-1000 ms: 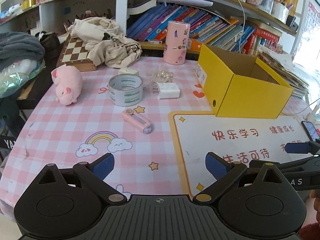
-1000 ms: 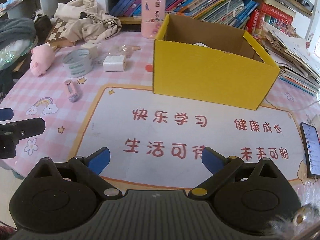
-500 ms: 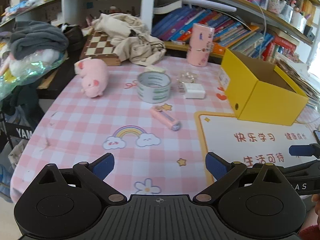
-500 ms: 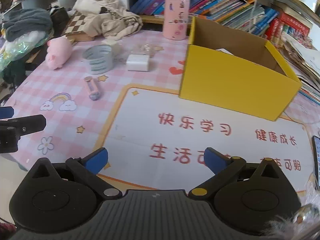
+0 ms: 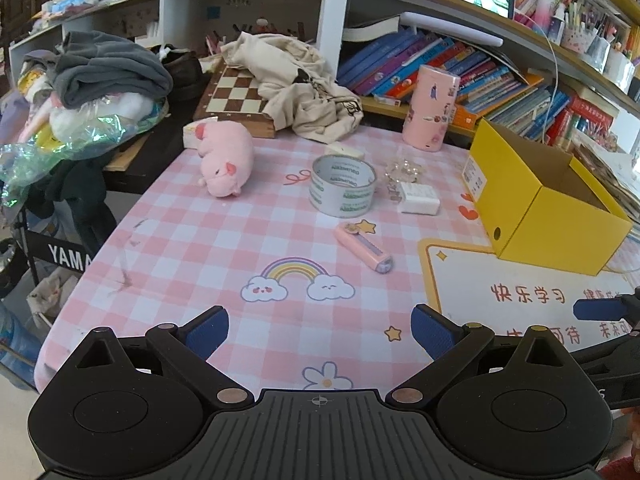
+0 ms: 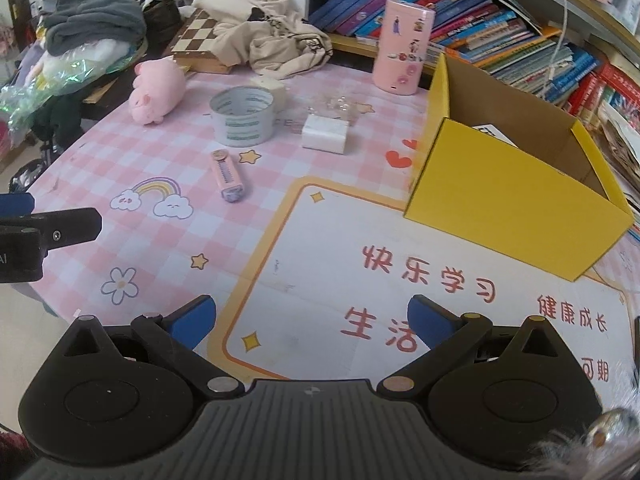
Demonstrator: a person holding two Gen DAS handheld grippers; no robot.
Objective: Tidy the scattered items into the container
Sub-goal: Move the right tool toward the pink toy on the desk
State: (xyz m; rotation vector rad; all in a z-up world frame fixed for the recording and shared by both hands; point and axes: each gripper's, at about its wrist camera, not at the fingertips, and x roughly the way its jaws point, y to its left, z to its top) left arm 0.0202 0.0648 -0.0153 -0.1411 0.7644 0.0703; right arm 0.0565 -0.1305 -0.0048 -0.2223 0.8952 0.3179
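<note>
An open yellow box (image 5: pixel 548 208) (image 6: pixel 516 184) stands at the right of the pink checked table. Scattered left of it lie a pink plush pig (image 5: pixel 226 158) (image 6: pixel 156 90), a grey tape roll (image 5: pixel 342 190) (image 6: pixel 243 116), a white block (image 5: pixel 418 199) (image 6: pixel 325 134), a pink pen-like case (image 5: pixel 363 247) (image 6: pixel 228 176) and a clear crinkled item (image 5: pixel 403 169). My left gripper (image 5: pixel 320 330) is open and empty above the table's near edge. My right gripper (image 6: pixel 310 322) is open and empty over the white mat, well short of the box.
A pink cylinder (image 5: pixel 430 108) stands at the back by the bookshelf. A chessboard (image 5: pixel 236 96) and beige cloth (image 5: pixel 300 88) lie at the back left. A clothes pile (image 5: pixel 92 92) sits off the table's left. A white printed mat (image 6: pixel 420 280) covers the near right.
Both grippers have swung left, so the pig and the table's left edge have come further into view. Both stay open and empty. No item has moved.
</note>
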